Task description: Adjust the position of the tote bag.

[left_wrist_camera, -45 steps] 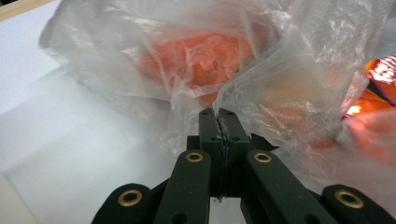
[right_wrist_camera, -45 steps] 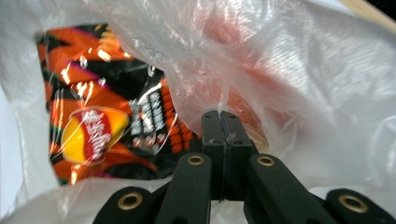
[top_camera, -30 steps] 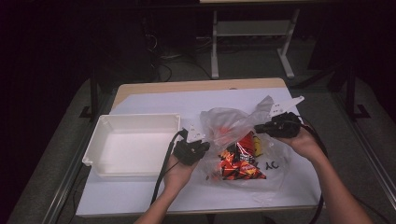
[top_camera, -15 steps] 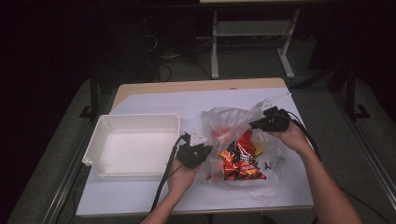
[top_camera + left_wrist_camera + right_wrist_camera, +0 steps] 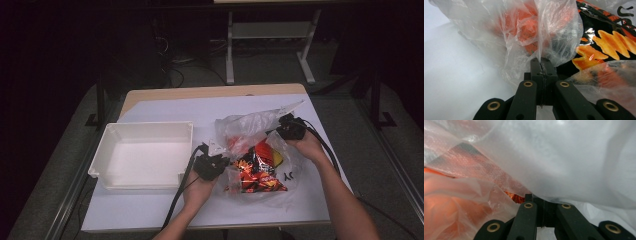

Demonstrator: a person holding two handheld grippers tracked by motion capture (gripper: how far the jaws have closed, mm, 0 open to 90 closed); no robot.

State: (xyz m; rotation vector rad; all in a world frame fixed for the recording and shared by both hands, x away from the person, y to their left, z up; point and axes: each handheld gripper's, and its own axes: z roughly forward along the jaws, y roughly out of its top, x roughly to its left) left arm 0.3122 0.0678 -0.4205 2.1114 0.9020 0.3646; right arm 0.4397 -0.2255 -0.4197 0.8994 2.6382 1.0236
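- The clear bag (image 5: 250, 131) lies on the white sheet (image 5: 165, 210) covering the desk (image 5: 200, 92), right of centre, just beside the white tray (image 5: 145, 131).
- Inside the bag sit snack packs (image 5: 256, 172), red, black and orange; a yellow one shows near the right side.
- The left gripper (image 5: 216, 161) is at the bag's left edge, its jaws clamped together on a fold of the film; the left gripper view shows the plastic pinched between the closed tips (image 5: 541, 65).
- The right gripper (image 5: 286, 125) is at the bag's upper right, jaws closed on the film there; in the right gripper view (image 5: 537, 196) the plastic drapes over the closed tips.
- Between the two grippers the bag's mouth is lifted and spread, the film crumpled.
- The tray is empty and lies left of the left hand (image 5: 199, 187).
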